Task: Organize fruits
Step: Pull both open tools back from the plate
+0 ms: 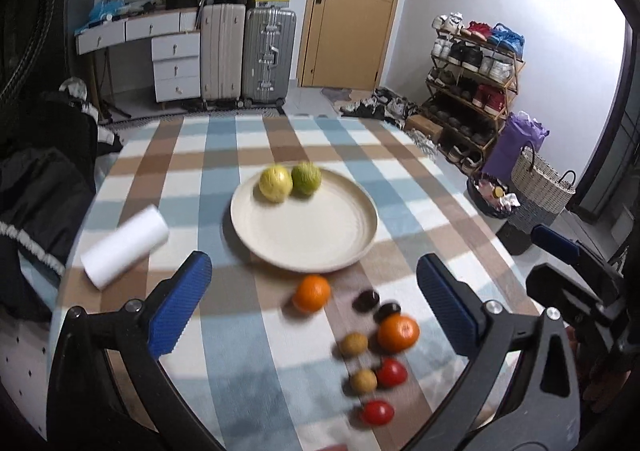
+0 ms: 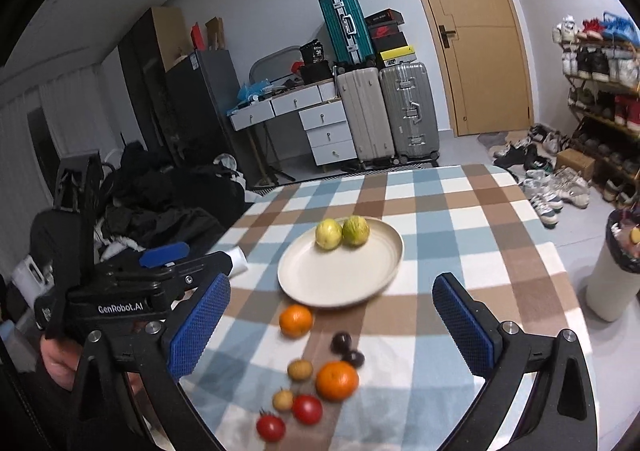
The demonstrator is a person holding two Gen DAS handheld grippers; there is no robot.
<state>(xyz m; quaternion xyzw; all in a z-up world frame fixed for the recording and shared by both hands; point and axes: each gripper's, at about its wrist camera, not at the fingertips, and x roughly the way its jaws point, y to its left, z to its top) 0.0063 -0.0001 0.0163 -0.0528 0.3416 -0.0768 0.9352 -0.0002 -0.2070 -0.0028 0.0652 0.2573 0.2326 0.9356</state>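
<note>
Nearby, a white roll [image 1: 125,246] lies beside the plate [image 1: 304,247] (2 fruits aboard).

tablecloth [image 1: 248,351]: blue, brown and white checks | plate [image 1: 304,235]: cream | fruits at plate's far rim: yellow one [image 1: 275,183], green one [image 1: 306,179] | near table edge: two orange fruits [image 1: 398,332], two red tomatoes [image 1: 391,372], two dark plums [image 1: 366,299], two tan-brown fruits [image 1: 354,343] | roll [image 1: 125,246]: white | gripper pads [image 1: 180,303]: blue
</note>
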